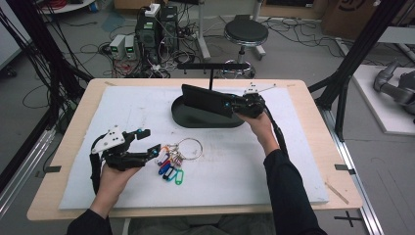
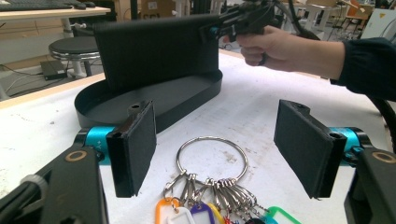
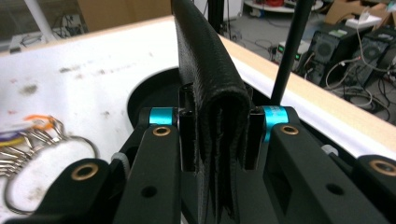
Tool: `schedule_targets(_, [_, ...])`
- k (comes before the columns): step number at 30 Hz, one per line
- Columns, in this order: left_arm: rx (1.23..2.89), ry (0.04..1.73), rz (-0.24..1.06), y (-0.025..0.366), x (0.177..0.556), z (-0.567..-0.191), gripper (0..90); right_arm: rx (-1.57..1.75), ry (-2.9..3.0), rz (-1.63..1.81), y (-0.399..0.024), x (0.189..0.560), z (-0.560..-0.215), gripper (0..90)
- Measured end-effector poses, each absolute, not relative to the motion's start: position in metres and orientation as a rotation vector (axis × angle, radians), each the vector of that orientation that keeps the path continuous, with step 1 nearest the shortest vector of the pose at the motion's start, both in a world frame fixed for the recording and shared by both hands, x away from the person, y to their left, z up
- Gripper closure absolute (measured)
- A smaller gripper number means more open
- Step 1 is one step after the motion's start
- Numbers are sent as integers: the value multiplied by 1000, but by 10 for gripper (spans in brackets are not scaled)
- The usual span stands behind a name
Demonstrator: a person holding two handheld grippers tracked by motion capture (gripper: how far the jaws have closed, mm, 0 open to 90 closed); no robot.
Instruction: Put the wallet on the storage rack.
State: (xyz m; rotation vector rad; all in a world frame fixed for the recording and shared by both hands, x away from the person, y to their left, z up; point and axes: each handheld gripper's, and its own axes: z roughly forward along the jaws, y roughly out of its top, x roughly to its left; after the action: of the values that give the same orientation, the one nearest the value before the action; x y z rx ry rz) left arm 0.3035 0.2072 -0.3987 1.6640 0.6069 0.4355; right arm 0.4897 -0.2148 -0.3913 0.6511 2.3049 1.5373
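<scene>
A black leather wallet is held upright on its edge over the black oval tray, pinched at its folded end by my right gripper. In the right gripper view both pads press on the wallet. A metal key ring with several coloured tags lies on the white mat. My left gripper rests on the mat beside it, open. In the left gripper view the key ring lies between the spread jaws, untouched, and the wallet stands beyond.
A thin black T-shaped stand rises behind the tray. The white mat covers most of the wooden table. Beyond the far edge are a stool, computers and cables on the floor.
</scene>
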Motion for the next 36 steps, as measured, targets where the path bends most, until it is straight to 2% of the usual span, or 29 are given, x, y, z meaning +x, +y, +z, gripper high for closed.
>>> schedule_targets(19, [1680, 596, 420, 200, 306, -402, 292, 690, 2306, 1499, -209, 504, -418, 749])
schedule_targets(36, [1683, 593, 419, 201, 304, -402, 291, 729, 2344, 1363, -216, 508, -423, 704])
